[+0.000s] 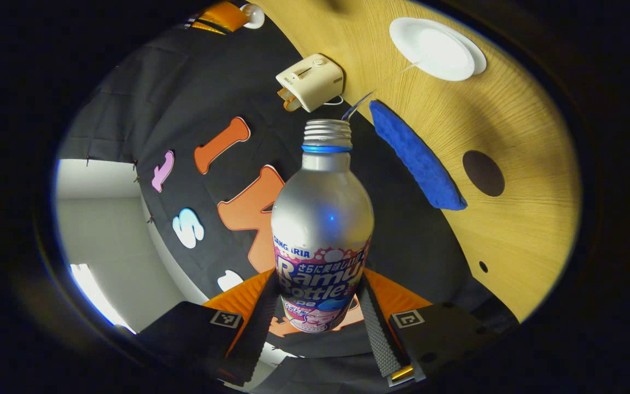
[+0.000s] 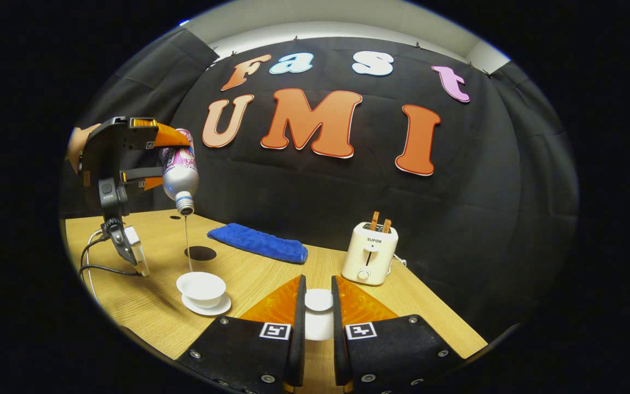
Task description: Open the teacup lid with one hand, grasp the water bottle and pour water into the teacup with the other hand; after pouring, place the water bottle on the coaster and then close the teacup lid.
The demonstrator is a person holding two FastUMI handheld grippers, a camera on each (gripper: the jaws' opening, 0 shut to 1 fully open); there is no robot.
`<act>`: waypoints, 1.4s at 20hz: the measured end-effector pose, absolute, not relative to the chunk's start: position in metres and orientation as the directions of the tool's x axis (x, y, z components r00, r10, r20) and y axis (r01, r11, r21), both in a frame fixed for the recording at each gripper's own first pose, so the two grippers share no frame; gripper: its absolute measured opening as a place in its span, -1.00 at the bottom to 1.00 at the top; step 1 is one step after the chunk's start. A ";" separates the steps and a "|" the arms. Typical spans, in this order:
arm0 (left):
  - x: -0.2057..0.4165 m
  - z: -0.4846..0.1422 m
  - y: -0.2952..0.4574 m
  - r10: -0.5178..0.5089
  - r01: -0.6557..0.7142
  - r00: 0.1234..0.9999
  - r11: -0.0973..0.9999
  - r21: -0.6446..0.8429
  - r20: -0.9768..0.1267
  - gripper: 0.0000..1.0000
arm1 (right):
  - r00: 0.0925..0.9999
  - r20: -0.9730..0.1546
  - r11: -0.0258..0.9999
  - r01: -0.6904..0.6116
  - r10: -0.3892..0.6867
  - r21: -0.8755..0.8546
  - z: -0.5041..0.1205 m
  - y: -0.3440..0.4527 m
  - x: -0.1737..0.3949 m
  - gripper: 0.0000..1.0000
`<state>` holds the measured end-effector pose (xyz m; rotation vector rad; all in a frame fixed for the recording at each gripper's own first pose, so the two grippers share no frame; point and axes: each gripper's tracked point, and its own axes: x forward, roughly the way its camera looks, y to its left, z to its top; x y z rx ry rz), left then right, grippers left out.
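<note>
- Right gripper (image 2: 315, 314), bottom centre of the right gripper view: fingers clamped on the white lid (image 2: 319, 300).
- Left gripper (image 1: 318, 306), bottom of the left gripper view: both fingers press the bottle (image 1: 323, 230), tipped mouth-down at upper left of the right gripper view.
- Table (image 2: 129, 295), lower left.
- Towel (image 2: 257, 242), mid-frame; toaster (image 2: 371, 253) to its right.
- Teacup (image 2: 201, 287), lower left, on its saucer; a thin stream falls into it.
- Dark coaster (image 2: 200, 253) just behind the teacup.
</note>
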<state>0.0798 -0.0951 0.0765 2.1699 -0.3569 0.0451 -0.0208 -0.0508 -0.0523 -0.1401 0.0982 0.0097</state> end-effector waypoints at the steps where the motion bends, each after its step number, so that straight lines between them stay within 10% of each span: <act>1: 0.081 0.082 -0.097 -0.244 -0.282 0.954 -0.547 0.788 0.172 0.63 | 0.996 -0.093 0.990 -0.010 -0.003 -0.142 -0.050 -0.052 -0.020 -0.55; 16: 0.081 0.028 -0.118 -0.338 -0.299 0.930 -0.469 0.831 0.144 0.64 | 0.991 -0.127 0.993 -0.059 0.045 -0.105 -0.061 -0.030 -0.013 -0.55; 28: 0.071 0.143 -0.063 -0.236 -0.363 0.851 0.381 0.850 0.469 0.58 | 0.990 -0.117 0.985 -0.095 0.078 -0.146 -0.042 0.008 0.003 -0.56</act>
